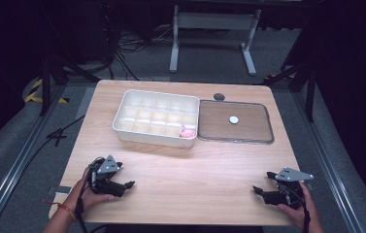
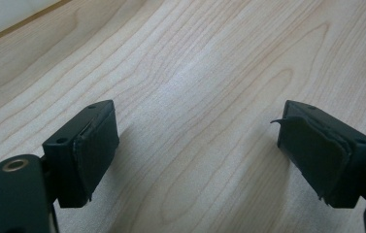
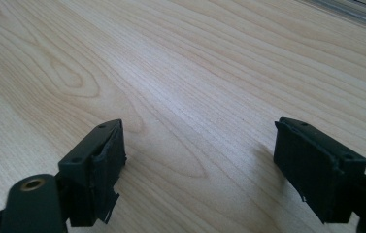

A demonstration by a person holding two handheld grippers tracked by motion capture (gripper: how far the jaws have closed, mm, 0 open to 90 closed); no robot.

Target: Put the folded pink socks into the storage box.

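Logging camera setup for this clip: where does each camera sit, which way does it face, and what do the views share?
High view: above the person's side, looking forward and down on the table, the white compartment box and the lid; both hands hold the left gripper and right gripper.
Left gripper view: rides the left gripper, low over the wood, jaws apart.
Right gripper view: rides the right gripper, same low look, jaws apart.
Shared: both gripper views show bare tabletop between open jaws.

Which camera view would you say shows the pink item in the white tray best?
The high view: the pink item sits in a near-right compartment of the white tray. The left gripper view catches a white corner, probably the tray; the right gripper view looks at tabletop.
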